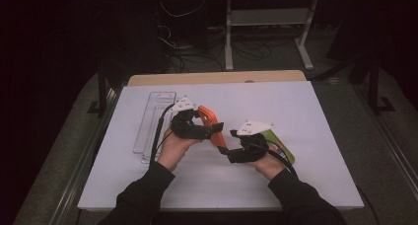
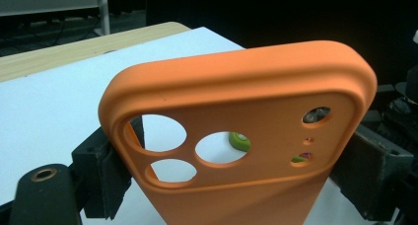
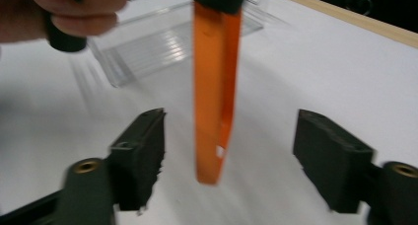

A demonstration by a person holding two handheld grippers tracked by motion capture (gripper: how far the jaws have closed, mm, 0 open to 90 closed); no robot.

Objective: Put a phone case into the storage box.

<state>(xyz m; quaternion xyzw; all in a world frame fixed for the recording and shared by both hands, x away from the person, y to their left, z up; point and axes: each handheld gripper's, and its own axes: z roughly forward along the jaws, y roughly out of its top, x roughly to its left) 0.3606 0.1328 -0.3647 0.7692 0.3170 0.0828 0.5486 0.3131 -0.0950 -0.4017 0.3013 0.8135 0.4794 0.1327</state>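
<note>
Left tool clamped across the orange phone case, holding it up over the tabletop. Right tool jaws apart, case end between them, untouched. Risk: the single grip on smooth edges lets the case pivot or slip down.

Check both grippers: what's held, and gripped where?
Left gripper clamps the orange phone case across its side edges near the camera cutouts. Right gripper is open around its other end, holding nothing.
</note>
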